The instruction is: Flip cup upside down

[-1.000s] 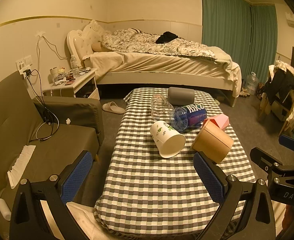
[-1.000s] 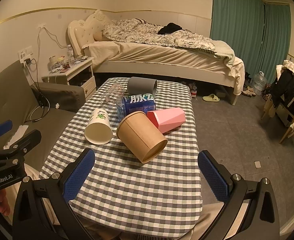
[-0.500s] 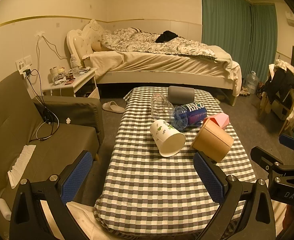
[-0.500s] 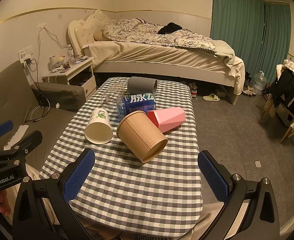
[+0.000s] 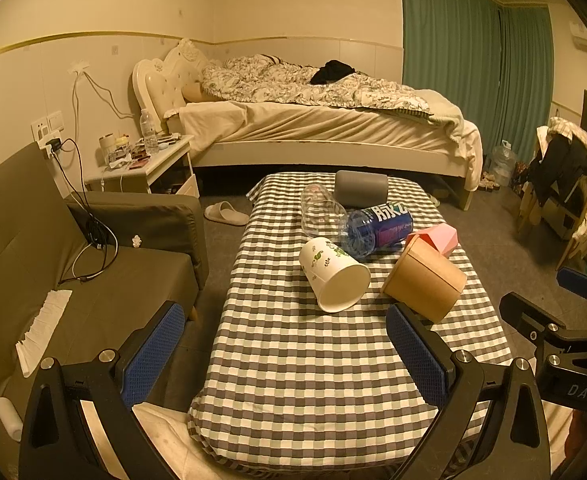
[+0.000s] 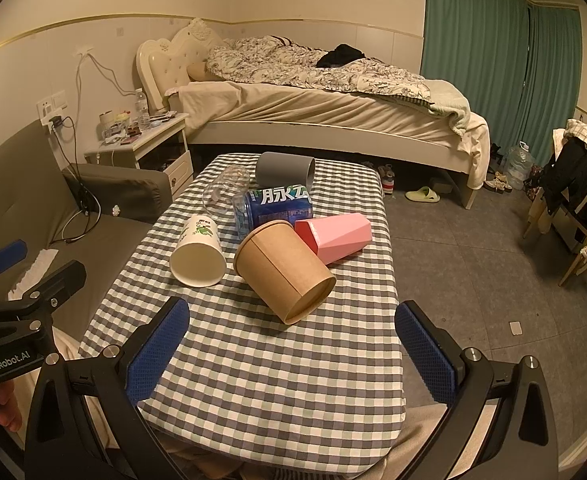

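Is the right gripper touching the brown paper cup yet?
Apart. The right wrist view shows checked cloth between the open right gripper and the brown paper cup lying on its side.

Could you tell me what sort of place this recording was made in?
Most likely a lived-in bedroom: an unmade bed along the wall, a cluttered nightstand beside it, and a sofa next to the checkered table holding the cups.

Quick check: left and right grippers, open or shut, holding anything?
Left gripper: open, holding nothing.
Right gripper: open, holding nothing.
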Available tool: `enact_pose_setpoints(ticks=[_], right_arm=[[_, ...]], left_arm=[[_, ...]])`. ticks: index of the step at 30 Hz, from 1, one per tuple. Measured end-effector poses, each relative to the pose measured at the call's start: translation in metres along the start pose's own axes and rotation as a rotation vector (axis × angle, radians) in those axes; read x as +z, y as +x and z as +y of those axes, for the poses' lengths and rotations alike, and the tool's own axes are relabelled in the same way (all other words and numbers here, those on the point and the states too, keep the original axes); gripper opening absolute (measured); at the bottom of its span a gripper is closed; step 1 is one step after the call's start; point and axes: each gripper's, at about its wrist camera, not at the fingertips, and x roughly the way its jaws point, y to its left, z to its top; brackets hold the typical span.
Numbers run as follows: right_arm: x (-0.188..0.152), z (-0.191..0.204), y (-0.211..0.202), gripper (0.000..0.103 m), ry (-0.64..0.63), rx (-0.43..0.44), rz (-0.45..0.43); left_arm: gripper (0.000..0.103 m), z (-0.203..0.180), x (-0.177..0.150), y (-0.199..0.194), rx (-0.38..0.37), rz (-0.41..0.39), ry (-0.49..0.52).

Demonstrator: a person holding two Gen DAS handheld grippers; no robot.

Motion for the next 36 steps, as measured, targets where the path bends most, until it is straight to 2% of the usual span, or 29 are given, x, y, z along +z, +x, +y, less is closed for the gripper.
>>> enact_pose_setpoints(ticks=[14, 21, 27, 31, 36], right_arm=[[-0.001, 0.004, 0.002, 0.103, -0.013, 0.005, 0.005], [0.015, -0.001, 0.013, 0.103, -0.07, 0.049, 0.024], [0.064, -0.006, 0.05, 0.103, -0.248, 0.148, 0.082], [0.102, 0.007, 0.098, 0.103, -0.48, 0.163, 0.155], [0.125, 0.032, 0.163, 0.103, -0.724, 0.196, 0.224]], left_arm=[[0.103, 0.001, -0.001, 0.001, 0.003, 0.005, 0.001], [0.103, 0.002, -0.01, 0.02, 0.01, 0.043, -0.009], [0.103, 0.005, 0.007, 0.053, 0.042, 0.081, -0.019], [0.103, 0.008, 0.02, 0.08, 0.063, 0.107, -0.034], [0.103, 0.015, 0.035, 0.119, 0.108, 0.151, -0.044]])
